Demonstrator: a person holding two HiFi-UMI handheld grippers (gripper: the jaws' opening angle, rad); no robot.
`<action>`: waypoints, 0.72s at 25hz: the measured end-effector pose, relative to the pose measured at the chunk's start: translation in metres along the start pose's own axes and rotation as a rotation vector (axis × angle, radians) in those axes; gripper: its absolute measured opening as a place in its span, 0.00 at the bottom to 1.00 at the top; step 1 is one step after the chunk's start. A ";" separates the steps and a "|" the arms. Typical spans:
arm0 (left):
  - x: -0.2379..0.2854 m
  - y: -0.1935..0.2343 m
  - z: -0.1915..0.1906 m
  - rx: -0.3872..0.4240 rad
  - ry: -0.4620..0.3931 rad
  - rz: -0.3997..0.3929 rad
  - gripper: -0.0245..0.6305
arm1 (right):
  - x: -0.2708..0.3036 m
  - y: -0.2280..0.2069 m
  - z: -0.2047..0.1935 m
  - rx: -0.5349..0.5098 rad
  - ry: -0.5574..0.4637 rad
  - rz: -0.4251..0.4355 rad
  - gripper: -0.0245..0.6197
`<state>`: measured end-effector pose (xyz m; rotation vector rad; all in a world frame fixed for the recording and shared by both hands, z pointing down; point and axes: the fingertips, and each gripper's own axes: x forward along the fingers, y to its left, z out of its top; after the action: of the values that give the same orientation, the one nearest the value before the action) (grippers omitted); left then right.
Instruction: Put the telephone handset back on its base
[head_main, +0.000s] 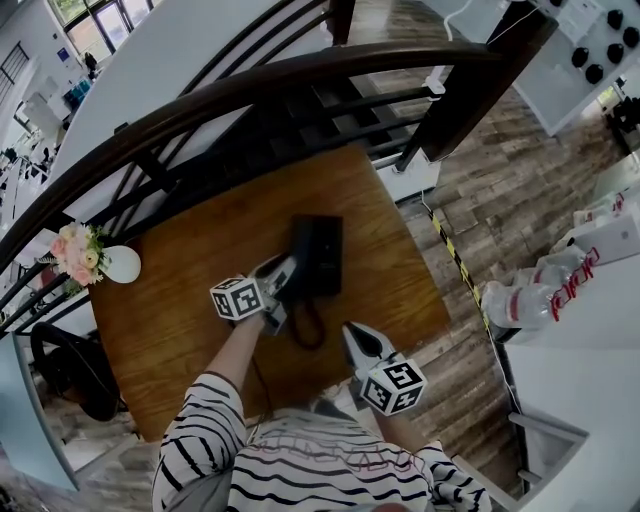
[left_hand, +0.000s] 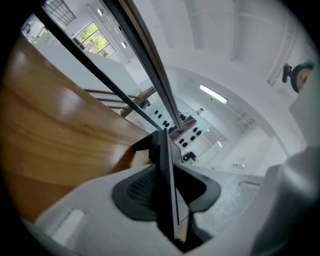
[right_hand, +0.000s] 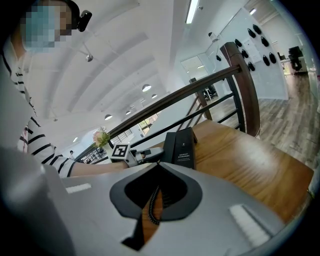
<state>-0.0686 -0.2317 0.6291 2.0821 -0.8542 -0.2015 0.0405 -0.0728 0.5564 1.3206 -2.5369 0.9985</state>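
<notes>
A black telephone base (head_main: 328, 255) lies on the wooden table (head_main: 190, 300), and the black handset (head_main: 303, 250) lies along its left side. A coiled black cord (head_main: 308, 325) loops toward me from it. My left gripper (head_main: 288, 272) reaches in from the left. In the left gripper view the handset's edge (left_hand: 164, 170) stands between the jaws of the left gripper (left_hand: 167, 137), and a gap shows on its right side. My right gripper (head_main: 351, 333) hovers shut and empty over the table's near edge, right of the cord. Past the tips of the right gripper (right_hand: 160, 165) I see the base (right_hand: 184, 147) and cord (right_hand: 153, 202).
A white vase with pink flowers (head_main: 105, 262) stands at the table's left corner. A dark curved railing (head_main: 250, 90) runs behind the table. Plastic water bottles (head_main: 520, 300) lie on a white surface to the right. A black chair (head_main: 70, 365) stands at the lower left.
</notes>
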 end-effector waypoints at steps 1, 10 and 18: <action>-0.003 0.000 -0.002 0.009 0.003 0.008 0.20 | 0.000 -0.001 0.000 0.001 -0.001 0.001 0.04; -0.015 -0.006 -0.021 0.118 0.058 0.076 0.12 | -0.003 0.000 -0.003 0.000 0.003 0.017 0.04; -0.008 -0.005 -0.027 0.060 0.043 0.089 0.09 | -0.010 -0.005 -0.003 0.001 0.004 0.009 0.04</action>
<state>-0.0605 -0.2063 0.6407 2.0913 -0.9346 -0.0842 0.0496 -0.0664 0.5578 1.3081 -2.5418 1.0035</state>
